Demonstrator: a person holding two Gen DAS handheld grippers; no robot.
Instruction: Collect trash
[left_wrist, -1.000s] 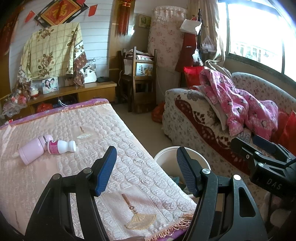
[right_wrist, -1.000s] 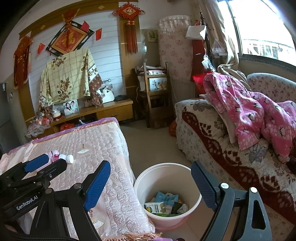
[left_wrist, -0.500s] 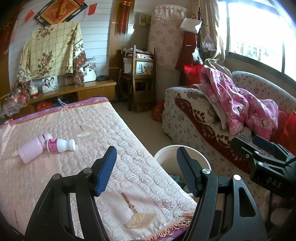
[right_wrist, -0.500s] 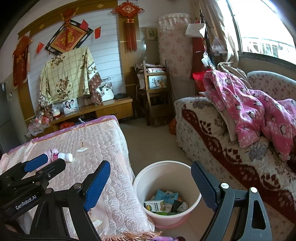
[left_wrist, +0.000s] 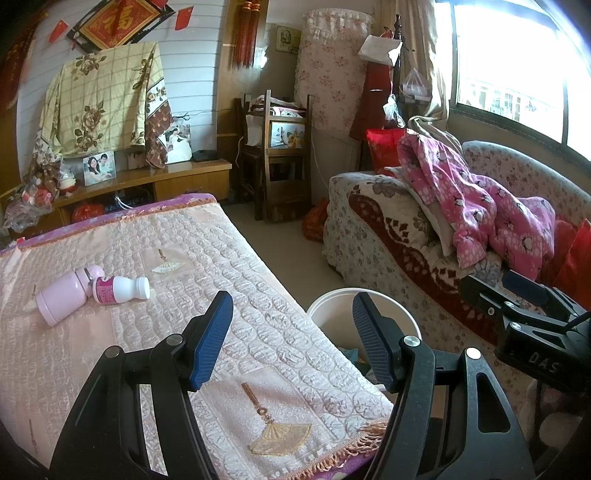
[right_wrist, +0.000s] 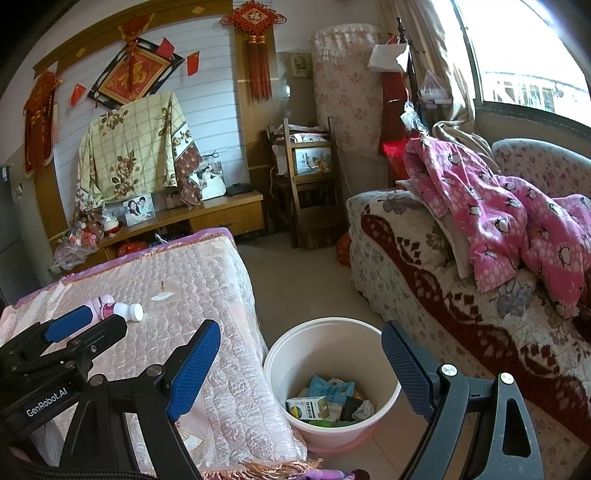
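Both tongs, left (left_wrist: 291, 339) and right (right_wrist: 301, 373), hang spread and empty above the white plastic bucket (right_wrist: 388, 397), positioned beside the quilted pink bench (left_wrist: 258, 332) so the small white bottle (left_wrist: 122, 289) drops in easily.

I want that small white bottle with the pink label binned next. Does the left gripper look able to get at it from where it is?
Probably yes. The left gripper is open and empty, and the small bottle lies on its side ahead of it, with only bare quilted cover between. The pink flask lies against its far end, so approach with care.
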